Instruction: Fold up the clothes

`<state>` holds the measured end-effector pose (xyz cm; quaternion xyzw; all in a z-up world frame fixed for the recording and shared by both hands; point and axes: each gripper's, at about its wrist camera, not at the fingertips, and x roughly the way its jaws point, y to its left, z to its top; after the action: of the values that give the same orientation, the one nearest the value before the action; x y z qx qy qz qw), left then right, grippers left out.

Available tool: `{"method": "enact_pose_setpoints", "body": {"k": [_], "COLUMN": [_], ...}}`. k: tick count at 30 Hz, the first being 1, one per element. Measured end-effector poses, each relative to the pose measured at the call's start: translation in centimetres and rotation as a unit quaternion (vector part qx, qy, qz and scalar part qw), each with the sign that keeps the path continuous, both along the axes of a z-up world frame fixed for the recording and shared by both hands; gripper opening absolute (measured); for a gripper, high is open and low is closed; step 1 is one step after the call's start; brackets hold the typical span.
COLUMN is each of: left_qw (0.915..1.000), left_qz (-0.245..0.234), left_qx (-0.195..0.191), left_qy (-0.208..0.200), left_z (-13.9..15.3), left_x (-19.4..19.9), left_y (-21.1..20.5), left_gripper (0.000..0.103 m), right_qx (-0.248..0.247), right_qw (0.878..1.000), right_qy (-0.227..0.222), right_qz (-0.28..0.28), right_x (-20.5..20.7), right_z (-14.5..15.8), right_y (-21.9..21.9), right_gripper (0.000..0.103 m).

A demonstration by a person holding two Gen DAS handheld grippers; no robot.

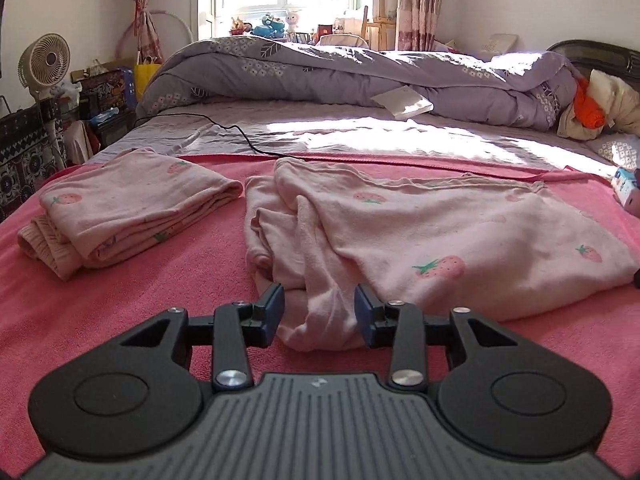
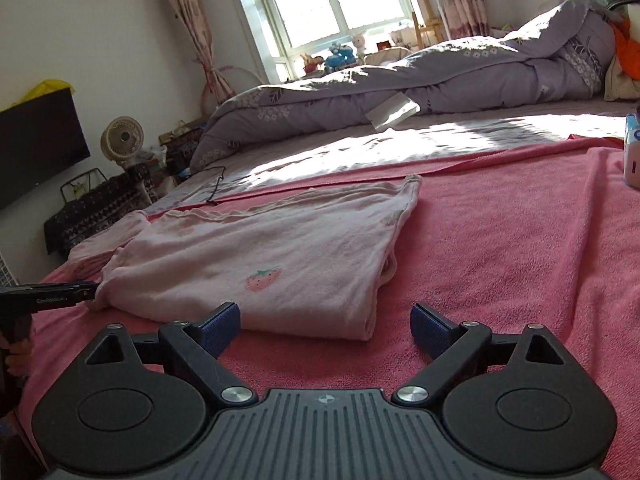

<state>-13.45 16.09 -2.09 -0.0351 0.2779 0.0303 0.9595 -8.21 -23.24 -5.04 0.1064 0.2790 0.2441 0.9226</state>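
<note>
A pale pink garment with strawberry prints (image 1: 440, 240) lies partly folded on the pink blanket (image 1: 120, 320), its left side bunched up. My left gripper (image 1: 320, 312) is open, with that bunched near edge between its blue pads (image 1: 276, 312). A second pink strawberry garment (image 1: 132, 204) lies folded to the left. In the right wrist view the same garment (image 2: 260, 256) lies flat, and its near right corner reaches between the fingers of my right gripper (image 2: 326, 320), which stands wide open just above the blanket (image 2: 500, 260). The left gripper (image 2: 80, 294) shows side-on at the garment's left end.
A rolled grey quilt (image 1: 360, 68) fills the far side of the bed, with a white booklet (image 1: 402, 102) against it. A black cable (image 1: 240, 136) runs across the sheet. A small carton (image 2: 632, 160) stands at the blanket's right edge. A fan (image 1: 44, 60) and clutter are left of the bed.
</note>
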Motion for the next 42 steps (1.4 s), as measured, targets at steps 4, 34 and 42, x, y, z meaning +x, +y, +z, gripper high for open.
{"method": "enact_pose_setpoints", "body": {"k": [4, 34, 42], "left_qw": [0.9996, 0.9991, 0.9984], "left_qz": [-0.017, 0.003, 0.013], "left_qx": [-0.024, -0.022, -0.054], "left_qy": [0.001, -0.037, -0.006], "left_z": [-0.2, 1.4, -0.8], "left_x": [-0.3, -0.5, 0.9], "left_y": [0.4, 1.3, 1.2], "left_gripper": [0.074, 0.071, 0.010], "right_qx": [-0.009, -0.040, -0.030], "right_qw": [1.000, 0.999, 0.999], "right_qy": [-0.008, -0.020, -0.019], "right_qz": [-0.007, -0.011, -0.010], "right_x": [-0.8, -0.8, -0.9], "right_z": [-0.6, -1.2, -1.2], "right_y": [0.6, 1.3, 1.1], "right_gripper": [0.092, 0.091, 0.092]}}
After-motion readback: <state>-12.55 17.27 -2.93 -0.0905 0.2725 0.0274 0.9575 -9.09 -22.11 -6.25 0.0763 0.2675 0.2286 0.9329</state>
